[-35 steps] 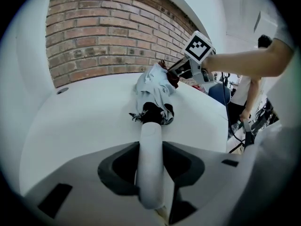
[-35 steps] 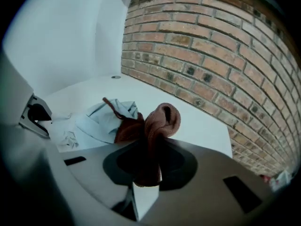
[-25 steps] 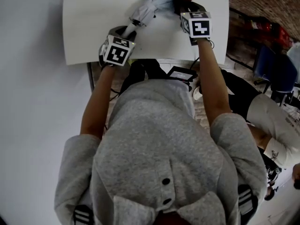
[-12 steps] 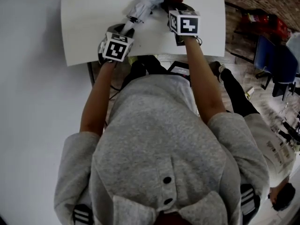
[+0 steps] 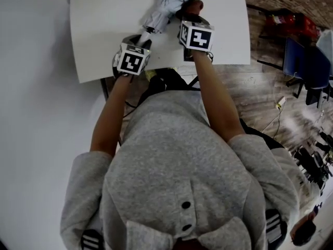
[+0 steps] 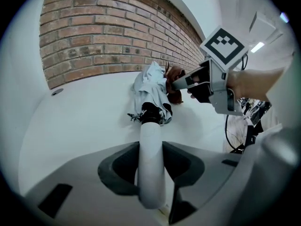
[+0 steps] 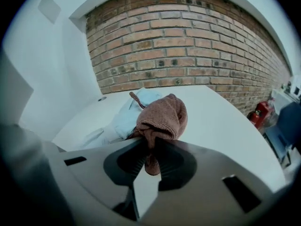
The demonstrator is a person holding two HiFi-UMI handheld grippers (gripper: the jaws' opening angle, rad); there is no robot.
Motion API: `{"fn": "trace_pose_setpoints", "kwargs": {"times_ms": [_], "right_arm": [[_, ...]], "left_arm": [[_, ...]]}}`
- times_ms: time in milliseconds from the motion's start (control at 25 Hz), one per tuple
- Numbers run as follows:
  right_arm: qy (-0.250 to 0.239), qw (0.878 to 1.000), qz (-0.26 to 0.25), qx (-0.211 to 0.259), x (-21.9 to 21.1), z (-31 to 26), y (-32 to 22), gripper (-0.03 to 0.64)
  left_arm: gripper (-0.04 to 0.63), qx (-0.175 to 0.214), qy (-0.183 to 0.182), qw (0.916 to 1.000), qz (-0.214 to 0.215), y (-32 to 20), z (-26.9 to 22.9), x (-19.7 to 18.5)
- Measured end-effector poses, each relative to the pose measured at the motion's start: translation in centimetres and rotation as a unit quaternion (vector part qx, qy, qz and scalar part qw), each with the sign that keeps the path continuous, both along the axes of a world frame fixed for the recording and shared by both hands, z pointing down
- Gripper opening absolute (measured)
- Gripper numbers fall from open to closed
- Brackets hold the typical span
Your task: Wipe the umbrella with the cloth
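A folded pale blue umbrella (image 5: 167, 5) lies on the white table (image 5: 104, 25), its white handle (image 6: 151, 159) pointing toward me. My left gripper (image 6: 153, 173) is shut on that handle. The canopy (image 6: 153, 86) bunches beyond a black collar. My right gripper (image 7: 149, 159) is shut on a reddish-brown cloth (image 7: 162, 119), which rests against the umbrella's canopy (image 7: 129, 114). In the head view the right gripper (image 5: 188, 20) sits just right of the umbrella, the cloth (image 5: 193, 5) showing at its tip, and the left gripper (image 5: 139, 43) is at the handle end.
A brick wall (image 7: 188, 51) rises behind the table. The table's right edge (image 5: 244, 30) drops to a wooden floor with cables, a blue chair (image 5: 307, 66) and red objects (image 5: 289, 22). A dark device (image 5: 166, 79) sits under the table's near edge.
My right gripper with the cloth has moved left along the table, closer to the umbrella, and rolled. The left gripper has kept its hold on the handle.
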State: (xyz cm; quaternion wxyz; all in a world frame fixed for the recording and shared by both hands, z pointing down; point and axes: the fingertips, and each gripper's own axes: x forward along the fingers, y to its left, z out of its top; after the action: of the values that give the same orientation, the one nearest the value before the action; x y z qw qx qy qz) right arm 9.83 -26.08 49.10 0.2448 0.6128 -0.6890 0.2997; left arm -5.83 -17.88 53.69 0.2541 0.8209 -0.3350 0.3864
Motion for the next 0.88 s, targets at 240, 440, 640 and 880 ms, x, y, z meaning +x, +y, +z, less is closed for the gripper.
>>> {"fn": "trace_pose_setpoints", "kwargs": {"times_ms": [240, 440, 640, 880], "right_arm": [[-0.026, 0.998, 0.053, 0.019, -1.4, -0.9, 0.9, 0.057], [0.000, 0.996, 0.077, 0.050, -1.1, -2.0, 1.7, 0.054], [-0.009, 0.980, 0.167, 0.103, 3.4, -4.5, 2.8, 0.051], [-0.001, 0.933, 0.307, 0.187, 14.1, -9.4, 3.0, 0.048]], "left_arm": [[0.153, -0.007, 0.000, 0.9999, -0.007, 0.0, -0.1, -0.3], [0.153, -0.004, 0.003, 1.0000, -0.005, -0.2, -0.3, -0.3], [0.154, -0.002, 0.000, 1.0000, -0.003, -0.3, -0.1, -0.7], [0.155, 0.017, -0.019, 0.9993, 0.026, -0.3, 0.0, -0.7]]}}
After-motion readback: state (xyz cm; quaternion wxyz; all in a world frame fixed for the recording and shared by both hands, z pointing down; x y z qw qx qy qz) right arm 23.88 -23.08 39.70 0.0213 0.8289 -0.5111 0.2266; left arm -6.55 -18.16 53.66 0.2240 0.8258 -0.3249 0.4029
